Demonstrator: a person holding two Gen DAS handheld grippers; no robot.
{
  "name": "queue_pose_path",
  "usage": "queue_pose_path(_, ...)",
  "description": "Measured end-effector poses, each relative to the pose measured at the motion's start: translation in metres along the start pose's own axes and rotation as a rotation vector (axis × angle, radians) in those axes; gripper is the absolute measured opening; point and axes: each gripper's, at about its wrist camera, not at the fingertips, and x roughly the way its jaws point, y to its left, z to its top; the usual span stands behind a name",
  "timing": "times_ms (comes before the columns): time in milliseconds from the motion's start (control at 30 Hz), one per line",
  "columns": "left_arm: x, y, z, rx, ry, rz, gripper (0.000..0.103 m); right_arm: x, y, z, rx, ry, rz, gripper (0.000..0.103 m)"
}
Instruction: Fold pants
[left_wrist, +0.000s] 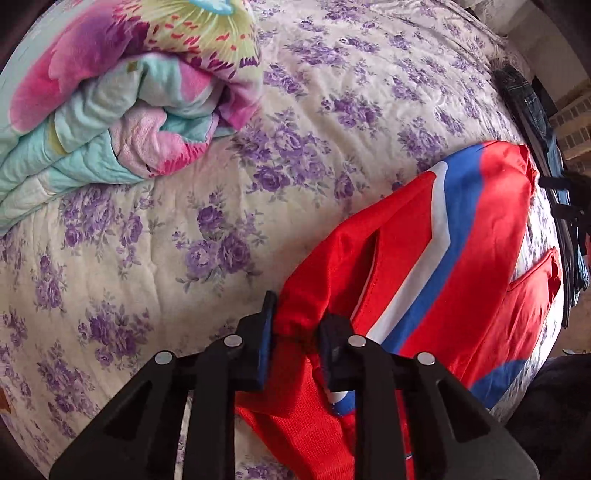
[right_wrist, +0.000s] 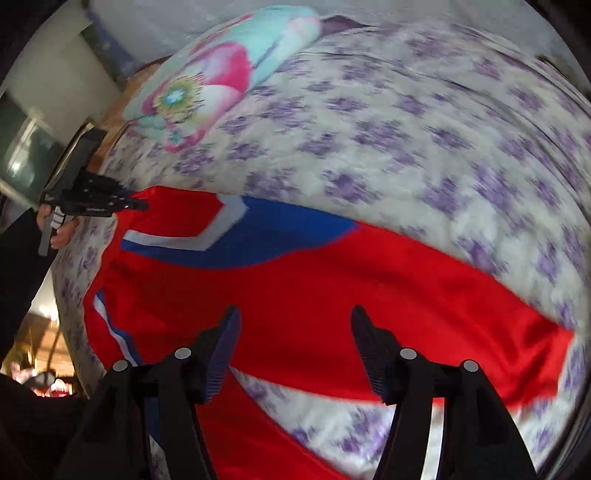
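Red track pants (right_wrist: 295, 280) lie lengthwise across a floral bedspread (left_wrist: 147, 240); the left gripper (left_wrist: 297, 336) pinches their gathered waistband, while the right gripper (right_wrist: 295, 347) hovers wide-jawed, empty, over the legs

One pair red pants (left_wrist: 424, 258) with blue-white stripes. One bed (left_wrist: 332, 92) under purple-flowered cover. One folded floral quilt (left_wrist: 110, 110). Two claws: left claw (left_wrist: 297, 332), right claw (right_wrist: 295, 339). One dark garment pile (left_wrist: 528, 103) at bed edge.

pants (left_wrist: 424, 258) on bed (left_wrist: 184, 258), quilt (left_wrist: 110, 110) behind (folded)
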Motion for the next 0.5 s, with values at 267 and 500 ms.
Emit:
queue_pose_path(267, -0.015, -0.001, -0.003, 0.016, -0.037, 0.006, 0.019, 0.097, 0.046, 0.101, -0.410, 0.233, -0.004, 0.068)
queue_pose_path(500, -0.016, 0.000, -0.008, -0.004, -0.049, 0.016, 0.019, 0.122, 0.048, 0.097, -0.450, 0.354, 0.067, 0.003)
